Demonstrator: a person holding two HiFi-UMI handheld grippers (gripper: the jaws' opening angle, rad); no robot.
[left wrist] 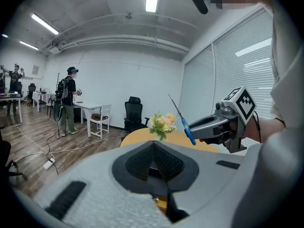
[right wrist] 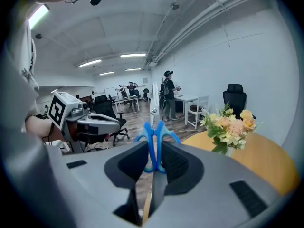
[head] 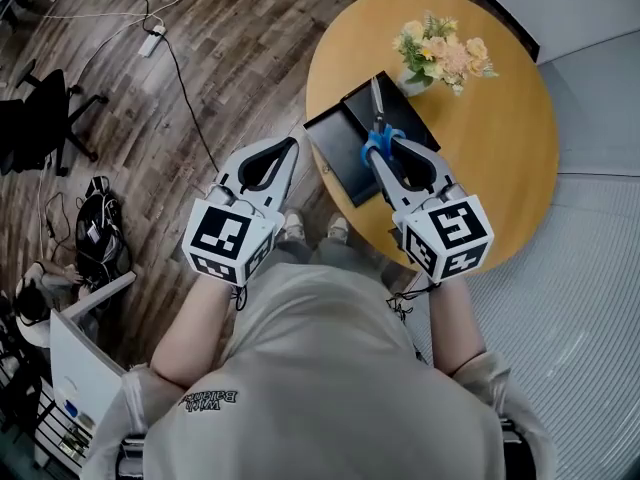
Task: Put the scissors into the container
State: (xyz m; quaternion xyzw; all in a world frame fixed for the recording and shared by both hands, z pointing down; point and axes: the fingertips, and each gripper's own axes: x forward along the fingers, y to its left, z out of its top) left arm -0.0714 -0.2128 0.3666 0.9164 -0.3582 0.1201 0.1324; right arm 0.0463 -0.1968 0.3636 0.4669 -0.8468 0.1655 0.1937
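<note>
Clamping the scissors (right wrist: 153, 127) by their blue handles, the right gripper (head: 385, 148) holds them over the black container (head: 335, 140) on the round surface (head: 500, 158). Left gripper (head: 292, 145) — jaws pressed together, empty — hangs alongside.

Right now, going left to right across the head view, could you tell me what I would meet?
Office chair, black bag, left gripper, right gripper with jaws shut on the scissors.

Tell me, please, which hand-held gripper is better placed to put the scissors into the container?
Right. The right hand-held gripper is shut on the scissors above the container; the left hand-held gripper is shut, empty, over the floor.
</note>
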